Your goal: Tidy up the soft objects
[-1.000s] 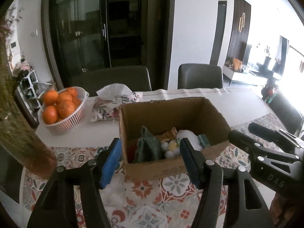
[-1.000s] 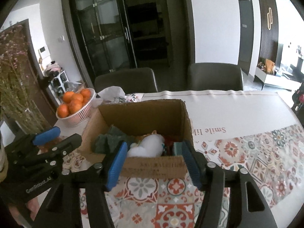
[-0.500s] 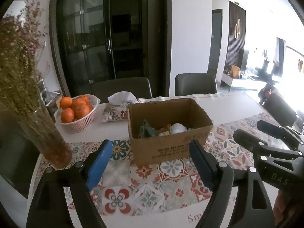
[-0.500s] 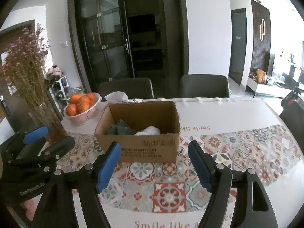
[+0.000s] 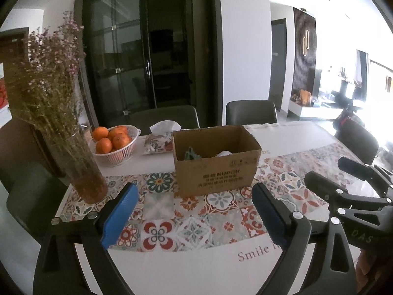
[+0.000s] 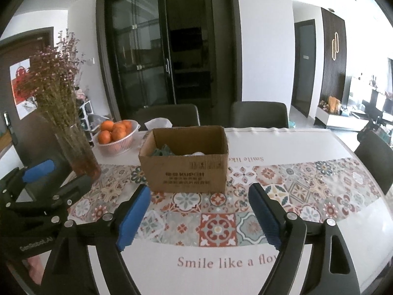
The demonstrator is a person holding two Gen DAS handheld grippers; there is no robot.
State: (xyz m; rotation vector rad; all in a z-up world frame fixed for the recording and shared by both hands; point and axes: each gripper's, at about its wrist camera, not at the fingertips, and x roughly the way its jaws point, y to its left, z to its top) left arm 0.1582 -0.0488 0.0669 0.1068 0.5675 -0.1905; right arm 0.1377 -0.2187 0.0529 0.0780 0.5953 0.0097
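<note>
Both grippers stand spread with nothing between the pads: we note the left gripper and the right gripper each hanging over the patterned runner, near side of the desk. Jaws on both have just been opening; no object sits in either gap.

Cardboard box stands upright on the runner, well beyond both pairs of fingers. Soft objects lie inside it: a dark green cloth-like piece and something white show just above the near wall. The rest of the contents are hidden by the box's wall. We see no loose soft item on the desk outside the box, so we judge the sorting to be at or close to its end.

Risks from here, as we judge them:
- Glass vase of dried flowers stands just beside the left gripper's outer finger; a sideways swing on that side could tip it.
- Basket of oranges and tissue pack sit behind the box on the left; pushing the box back could shove them.
- Right gripper shows close on the right of the left wrist view; the two could knock together if either drifts inward.
- Runner is loose cloth; a dragged fingertip could bunch it and shift the box.
</note>
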